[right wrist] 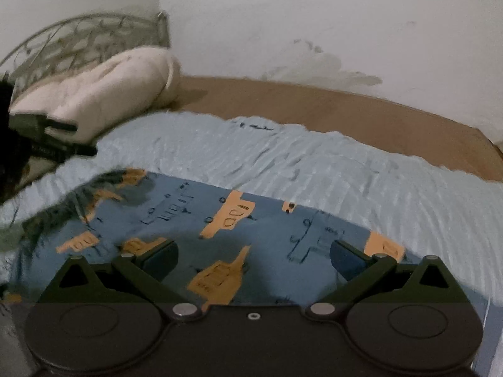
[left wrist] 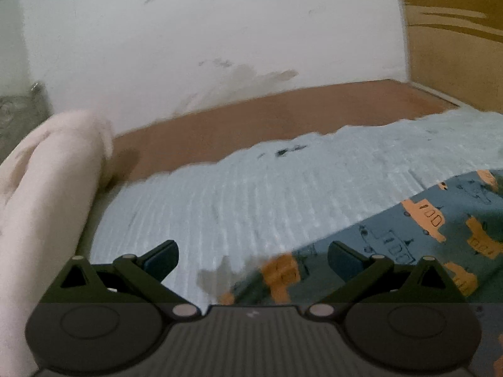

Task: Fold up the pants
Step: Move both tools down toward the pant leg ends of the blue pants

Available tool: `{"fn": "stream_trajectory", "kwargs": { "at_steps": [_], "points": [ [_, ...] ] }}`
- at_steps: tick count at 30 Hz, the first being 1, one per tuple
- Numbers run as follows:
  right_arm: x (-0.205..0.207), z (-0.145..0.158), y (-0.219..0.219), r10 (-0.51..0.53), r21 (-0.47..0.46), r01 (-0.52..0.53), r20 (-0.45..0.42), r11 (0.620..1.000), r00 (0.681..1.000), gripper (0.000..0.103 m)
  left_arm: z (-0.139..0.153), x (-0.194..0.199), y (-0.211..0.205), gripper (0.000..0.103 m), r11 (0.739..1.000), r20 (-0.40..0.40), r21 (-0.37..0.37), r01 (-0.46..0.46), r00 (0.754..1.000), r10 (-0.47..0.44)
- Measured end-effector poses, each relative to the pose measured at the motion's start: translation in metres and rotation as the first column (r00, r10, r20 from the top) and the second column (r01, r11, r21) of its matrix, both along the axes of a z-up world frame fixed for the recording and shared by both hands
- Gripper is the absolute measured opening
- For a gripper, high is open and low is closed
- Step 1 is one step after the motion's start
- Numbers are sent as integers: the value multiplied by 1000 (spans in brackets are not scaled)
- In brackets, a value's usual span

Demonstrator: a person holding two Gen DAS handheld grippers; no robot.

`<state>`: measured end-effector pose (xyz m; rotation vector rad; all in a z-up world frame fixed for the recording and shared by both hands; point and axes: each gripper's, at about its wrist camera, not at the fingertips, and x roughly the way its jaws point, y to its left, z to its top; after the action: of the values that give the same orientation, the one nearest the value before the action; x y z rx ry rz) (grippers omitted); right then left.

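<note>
One cream pillow [right wrist: 103, 94] lies beside the blue truck-print pants [right wrist: 220, 229] on one ribbed blanket [right wrist: 345, 169]; both grippers, left [left wrist: 253, 259] and right [right wrist: 254, 259], gape empty.

I'm working in a bedroom of someone's home: below me lies a bed [right wrist: 377, 116] with a brown base sheet and a ribbed pale-blue blanket [right wrist: 345, 176] spread across it. At its head I see a cream pillow [right wrist: 103, 94] leaning against a curly wrought-metal headboard [right wrist: 78, 37], and the bed sits hard against a white plaster wall [right wrist: 314, 15] that is scuffed and stained grey low down. Through my left camera, a wooden panel [left wrist: 456, 47] with a painted swirl closes off the far end.
</note>
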<state>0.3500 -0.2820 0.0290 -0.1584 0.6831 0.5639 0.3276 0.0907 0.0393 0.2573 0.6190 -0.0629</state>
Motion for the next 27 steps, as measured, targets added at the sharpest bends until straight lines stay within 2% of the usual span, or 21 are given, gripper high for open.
{"fn": "stream_trajectory", "kwargs": {
  "at_steps": [3, 6, 11, 16, 22, 27],
  "points": [
    [28, -4, 4, 47, -58, -48, -15, 997, 999, 102, -12, 15, -2, 103, 991, 1, 86, 100, 995, -100],
    [58, -12, 8, 78, -78, -80, -34, 994, 996, 102, -28, 30, -11, 103, 976, -17, 154, 154, 988, -153],
    [100, -26, 23, 112, -88, -118, -75, 989, 991, 102, -50, 58, -23, 103, 973, -76, 151, 173, 984, -163],
    [121, -33, 43, 185, -125, -195, -83, 973, 979, 99, -63, 75, -25, 103, 967, -112, 164, 193, 978, -176],
    [136, -42, 54, 228, -153, -246, -124, 957, 966, 89, -74, 87, -26, 103, 954, -157, 195, 227, 968, -198],
    [144, -50, 58, 237, -186, -265, -159, 946, 958, 84, -82, 102, -18, 103, 961, -219, 143, 238, 954, -203]
  ]
}}
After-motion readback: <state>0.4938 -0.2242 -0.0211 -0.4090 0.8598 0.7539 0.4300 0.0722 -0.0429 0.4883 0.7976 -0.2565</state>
